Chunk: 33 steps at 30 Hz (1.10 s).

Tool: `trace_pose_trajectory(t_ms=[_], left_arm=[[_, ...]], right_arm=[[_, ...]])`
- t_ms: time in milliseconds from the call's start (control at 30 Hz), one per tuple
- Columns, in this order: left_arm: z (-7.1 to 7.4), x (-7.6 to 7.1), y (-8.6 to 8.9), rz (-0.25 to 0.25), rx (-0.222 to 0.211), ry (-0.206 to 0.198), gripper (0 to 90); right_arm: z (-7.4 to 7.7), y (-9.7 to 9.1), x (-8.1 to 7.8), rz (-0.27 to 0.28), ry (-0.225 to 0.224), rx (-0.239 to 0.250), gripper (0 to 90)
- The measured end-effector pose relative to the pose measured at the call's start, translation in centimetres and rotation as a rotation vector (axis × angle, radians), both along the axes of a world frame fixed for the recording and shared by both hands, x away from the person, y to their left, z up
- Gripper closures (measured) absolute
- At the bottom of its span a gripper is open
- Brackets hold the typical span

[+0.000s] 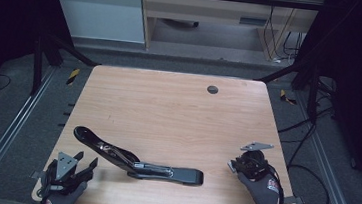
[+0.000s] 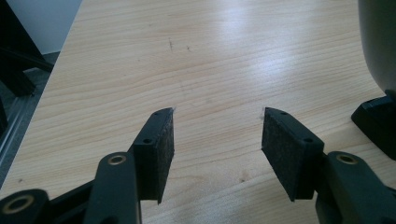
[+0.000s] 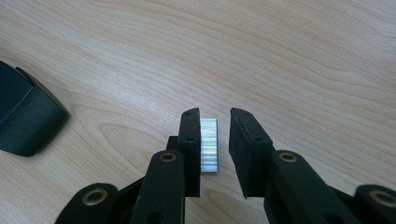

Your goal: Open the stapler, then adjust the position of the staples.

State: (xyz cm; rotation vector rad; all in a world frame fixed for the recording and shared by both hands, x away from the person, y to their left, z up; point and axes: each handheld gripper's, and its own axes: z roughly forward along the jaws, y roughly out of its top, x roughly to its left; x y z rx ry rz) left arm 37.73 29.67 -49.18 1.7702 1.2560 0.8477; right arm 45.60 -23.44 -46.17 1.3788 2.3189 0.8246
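A black stapler (image 1: 138, 162) lies opened out near the front edge of the wooden table (image 1: 168, 111), its top arm swung up and back toward the left so the magazine channel is exposed, which suggests the job is reloading it. The right gripper (image 3: 215, 135), off to the stapler's right, has a shiny strip of staples (image 3: 209, 145) between its jaws; the strip rests against the left pad while a slim gap shows on the other side, so the jaws look only partly closed and not pressing on it (whether the strip sits on the table or is lifted I cannot tell). The left gripper (image 2: 217, 140) hovers just beside the stapler's left end with its jaws standing well apart and nothing between them, bare wood showing through the gap. So the opening of the stapler looks done, and what is left, as I judge it, is seating the strip in the channel and swinging the arm shut. Little stands in the way: the tabletop is otherwise bare apart from a small round grommet (image 1: 213, 89) near the far edge, well apart from the work.
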Motion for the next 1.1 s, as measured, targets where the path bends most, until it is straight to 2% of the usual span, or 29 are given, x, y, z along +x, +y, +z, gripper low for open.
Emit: trace_pose_trajectory(t_ms=[167,233,300,367,467,500,600,700,767,800,833,1067,1100], left_arm=[[0.0,0.0,0.0,-0.001,-0.003,0.0,43.6],[0.0,0.0,0.0,-0.001,-0.001,0.002,43.5],[0.0,0.0,0.0,-0.001,-0.005,0.001,43.6],[0.0,0.0,0.0,-0.001,-0.002,0.001,43.5],[0.0,-0.1,-0.1,-0.002,-0.003,0.0,43.5],[0.0,-0.1,-0.1,-0.001,-0.003,0.001,43.5],[0.0,0.0,-0.1,-0.001,-0.003,0.0,43.5],[0.0,0.0,-0.1,-0.006,0.001,0.004,43.5],[0.0,0.0,-0.1,-0.008,0.006,0.002,43.4],[0.0,0.0,-0.2,-0.008,0.003,0.0,43.4],[0.0,0.0,-0.2,-0.006,0.005,-0.001,43.4],[0.0,0.0,-0.2,-0.007,0.005,0.005,43.4],[0.0,0.0,-0.2,-0.007,0.005,0.004,43.4]], right_arm=[[-0.2,0.3,0.0,0.01,0.023,-0.005,73.7],[-0.5,0.4,0.1,0.021,0.018,-0.02,73.6],[-0.5,0.4,0.1,0.014,0.036,-0.019,73.8],[-0.7,0.4,0.2,0.02,0.027,-0.026,74.0],[-0.8,0.6,0.3,0.018,0.043,-0.031,74.2],[-1.0,0.6,0.4,0.022,0.032,-0.039,74.2],[-1.0,0.8,0.5,0.02,0.054,-0.041,74.1],[-1.1,0.9,0.6,0.022,0.045,-0.053,74.2],[-1.1,0.9,0.6,0.01,0.058,-0.048,74.6],[-1.3,0.9,0.7,0.019,0.046,-0.064,74.9],[-1.2,0.9,0.7,0.017,0.059,-0.059,75.1],[-1.4,0.8,0.9,0.021,0.06,-0.072,75.9],[-1.4,0.9,0.9,0.018,0.071,-0.061,76.0]])
